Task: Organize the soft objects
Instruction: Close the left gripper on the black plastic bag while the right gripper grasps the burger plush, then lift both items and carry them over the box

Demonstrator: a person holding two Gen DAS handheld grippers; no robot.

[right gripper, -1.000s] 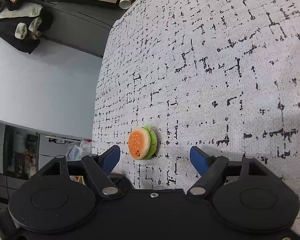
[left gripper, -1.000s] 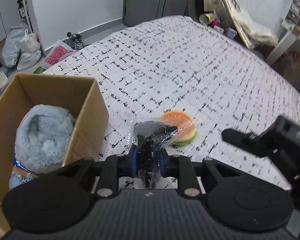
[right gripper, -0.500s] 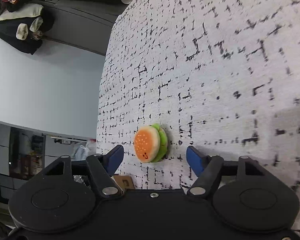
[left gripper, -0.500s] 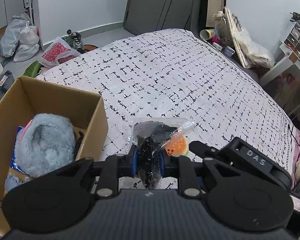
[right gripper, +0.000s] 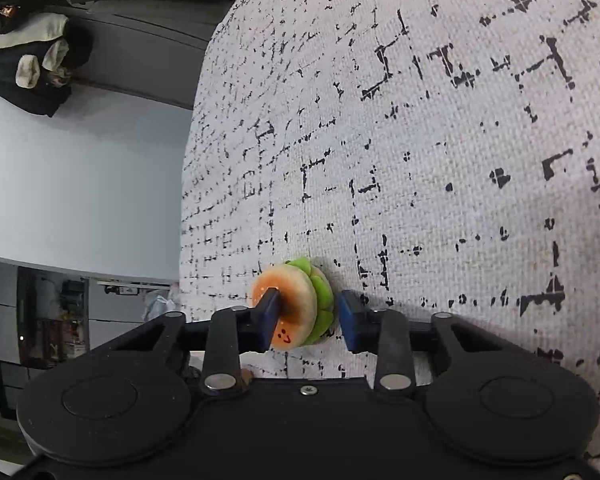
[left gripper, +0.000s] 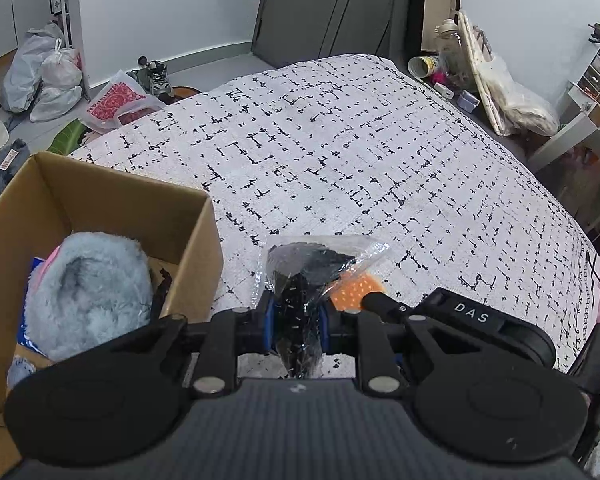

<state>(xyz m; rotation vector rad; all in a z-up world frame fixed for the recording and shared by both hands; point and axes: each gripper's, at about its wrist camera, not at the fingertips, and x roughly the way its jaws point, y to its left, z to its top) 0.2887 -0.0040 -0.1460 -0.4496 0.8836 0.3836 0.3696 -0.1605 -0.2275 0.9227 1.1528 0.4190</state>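
Observation:
My left gripper [left gripper: 298,316] is shut on a black soft item in a clear plastic bag [left gripper: 306,276], held above the bed to the right of a cardboard box [left gripper: 112,204]. A fluffy blue plush [left gripper: 86,292] lies in the box. My right gripper [right gripper: 307,314] has closed around a small hamburger plush [right gripper: 296,304] with an orange bun, green lettuce and a smiley face; its left finger presses into the bun. The burger shows in the left wrist view [left gripper: 356,290], partly hidden behind the bag, with the right gripper [left gripper: 460,320] beside it.
The bed has a white cover with a black dash pattern [left gripper: 340,152]. Bags and shoes [left gripper: 52,76] lie on the floor beyond the box. A cup and clutter [left gripper: 444,68] stand by the bed's far corner.
My right gripper moved in on the burger plush and its jaws closed on it. My left gripper rose and tilted back with the bagged item still in it.

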